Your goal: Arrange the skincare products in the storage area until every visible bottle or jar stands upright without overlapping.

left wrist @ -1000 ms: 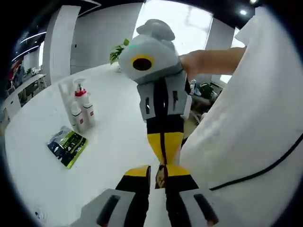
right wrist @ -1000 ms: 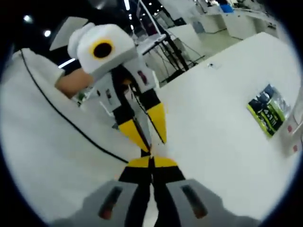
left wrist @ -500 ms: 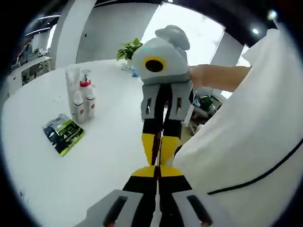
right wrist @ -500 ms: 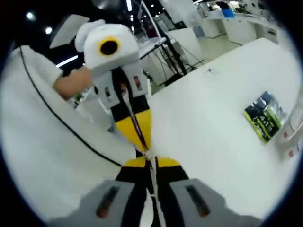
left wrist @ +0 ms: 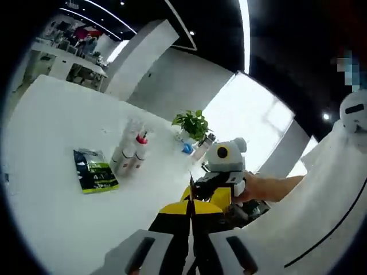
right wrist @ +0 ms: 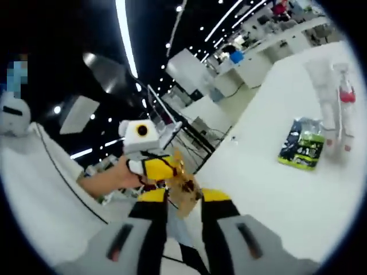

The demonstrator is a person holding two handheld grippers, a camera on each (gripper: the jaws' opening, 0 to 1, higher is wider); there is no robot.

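Both claws raised off the white worktop (left wrist: pixel 51 189), bottles far off.
Left claw (left wrist: pixel 191 206) clenched, nothing in it; right claw (right wrist: pixel 183 197) jaws slightly apart, brownish blur between, can't tell what. Green-black packet (left wrist: pixel 94 170) lies flat just beside upright bottles (left wrist: pixel 131 153); red-collared pump bottle (right wrist: pixel 346 114) standing, contents unreadable.

An open-plan office or lab hall: long strip ceiling lights (right wrist: pixel 121 34) at 12 o'clock, rows of white desks (right wrist: pixel 269 48) at 1 o'clock, a broad white bench (left wrist: pixel 51 172), and a green potted plant (left wrist: pixel 192 123) by tall bright windows (left wrist: pixel 252 120).
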